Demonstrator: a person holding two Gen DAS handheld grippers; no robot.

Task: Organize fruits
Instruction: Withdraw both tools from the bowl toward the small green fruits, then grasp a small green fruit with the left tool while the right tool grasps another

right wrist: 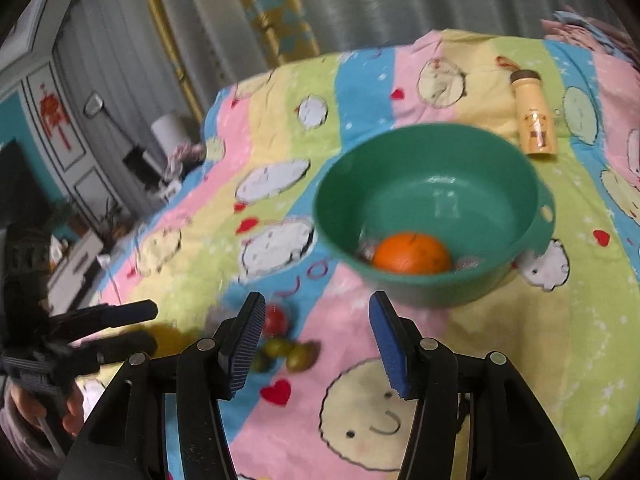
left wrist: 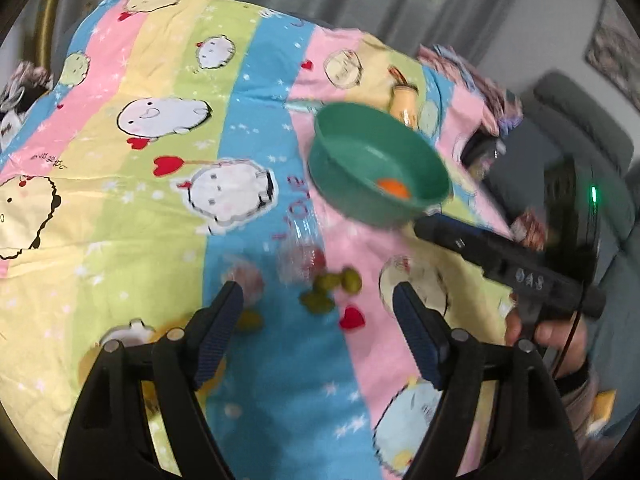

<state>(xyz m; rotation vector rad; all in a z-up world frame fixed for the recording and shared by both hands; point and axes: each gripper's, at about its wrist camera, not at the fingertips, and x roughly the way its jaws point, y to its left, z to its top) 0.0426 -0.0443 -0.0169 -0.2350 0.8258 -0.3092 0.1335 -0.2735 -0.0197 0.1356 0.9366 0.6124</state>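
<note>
Plainly, both ribbed-padded grippers, left (left wrist: 318, 300) and right (right wrist: 318, 312), gape empty; round orange (right wrist: 412, 258) in smooth green bowl (right wrist: 516, 184).

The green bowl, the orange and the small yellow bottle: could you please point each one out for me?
green bowl (right wrist: 424, 172): right wrist view, bare inner wall.
orange (right wrist: 412, 254): right wrist view, middle of its peel.
small yellow bottle (right wrist: 534, 120): right wrist view, middle of its body.

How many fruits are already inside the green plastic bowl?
1: a round orange fruit lying on the bottom of the green plastic bowl, against its near wall. The near rim hides part of the floor, so something small could be missed.
</note>
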